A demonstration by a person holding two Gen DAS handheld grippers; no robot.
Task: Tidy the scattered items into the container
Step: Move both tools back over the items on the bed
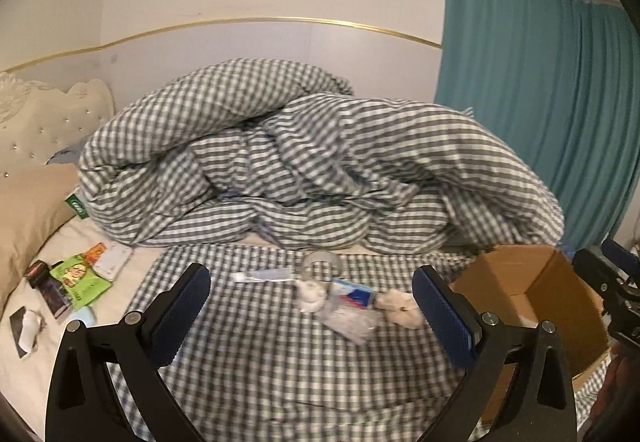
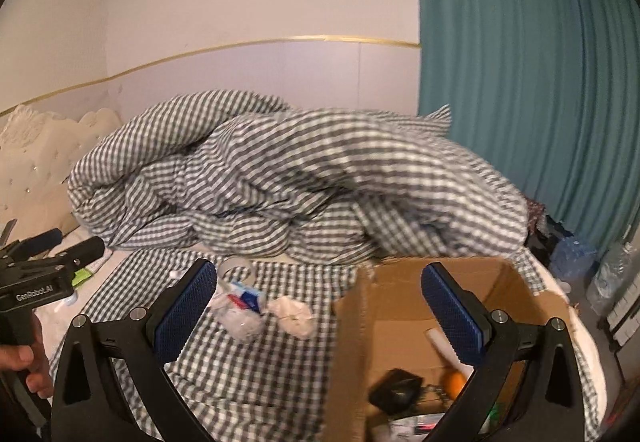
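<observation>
On the bed's gingham sheet, left of the cardboard box (image 2: 400, 302), lie a tape roll (image 1: 320, 264), tube (image 1: 264, 276), plastic packet (image 1: 352, 318) and crumpled tissue (image 1: 400, 308). Both the left gripper (image 1: 312, 318) and right gripper (image 2: 320, 310) gape empty. Tissue looks featherlight (pinch its bulk).

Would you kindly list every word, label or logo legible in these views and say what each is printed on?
"GenRobot.AI": white lettering on the left gripper body, in the right wrist view.
Green tag by the gingham duvet: white logo, too blurred to read.
Green packet and blue-and-red packet: print unreadable.
</observation>
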